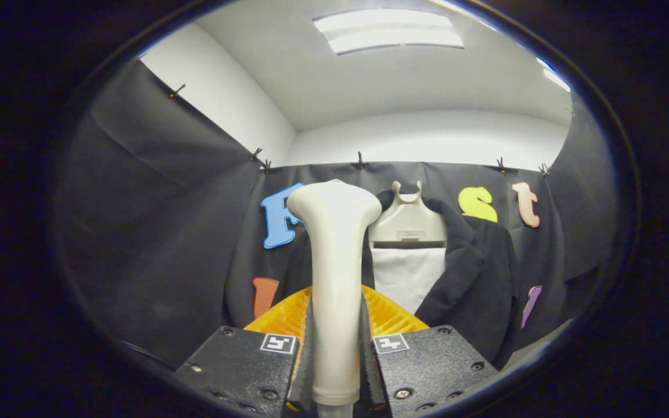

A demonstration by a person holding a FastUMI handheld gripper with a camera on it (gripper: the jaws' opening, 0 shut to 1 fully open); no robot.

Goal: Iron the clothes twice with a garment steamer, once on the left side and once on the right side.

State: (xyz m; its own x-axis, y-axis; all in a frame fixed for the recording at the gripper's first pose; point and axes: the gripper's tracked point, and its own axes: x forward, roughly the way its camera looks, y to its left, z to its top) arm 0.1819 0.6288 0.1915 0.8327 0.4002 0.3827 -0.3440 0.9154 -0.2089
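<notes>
My gripper [335, 348] holds the cream plastic garment steamer [334, 278] by its handle; both fingers [309, 348] press on it from the two sides, so it stands upright between them. Its wide head is at the top, well above the fingers. Beyond the steamer, the black suit jacket [474, 273] with a white shirt front [407, 276] hangs on a pale grey plastic hanger [407, 223] against the black cloth wall [154, 232]. The jacket is a little to the right of the steamer head and not touching it. A ceiling light panel [389, 30] shines above.
</notes>
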